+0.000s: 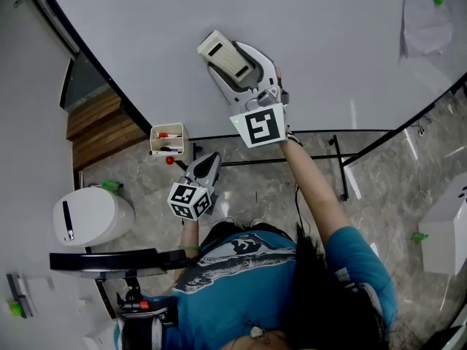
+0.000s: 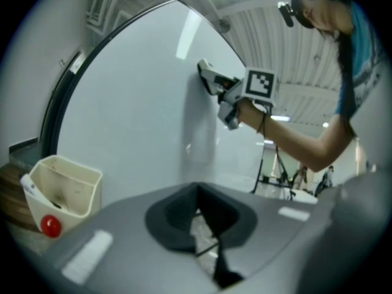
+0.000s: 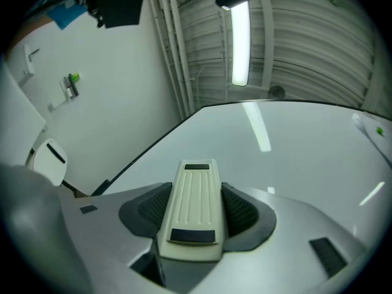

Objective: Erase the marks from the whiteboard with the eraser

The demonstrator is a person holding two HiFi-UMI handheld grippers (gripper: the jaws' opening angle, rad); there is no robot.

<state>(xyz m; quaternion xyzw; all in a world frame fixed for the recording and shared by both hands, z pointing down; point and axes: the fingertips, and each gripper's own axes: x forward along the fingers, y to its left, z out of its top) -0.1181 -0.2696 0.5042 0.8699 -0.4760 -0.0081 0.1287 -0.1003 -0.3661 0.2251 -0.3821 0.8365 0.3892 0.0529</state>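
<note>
While right gripper (image 1: 237, 65) clamps eraser (image 1: 223, 52) against whiteboard (image 1: 306, 20), left gripper (image 1: 209, 162) low — jaws together

No word, number or brand can be read anywhere. The nearest thing to a sign is the black-and-white square pattern on the marker cube (image 1: 259, 125) of the right tool (image 1: 235, 65), mid-frame in the head view. It is a code, not letters. Similar squares sit on the second cube (image 1: 191, 200), on the left tool (image 1: 206, 165) just below. The shirt print (image 1: 237, 257), bottom centre, is too blurred to read.
</note>
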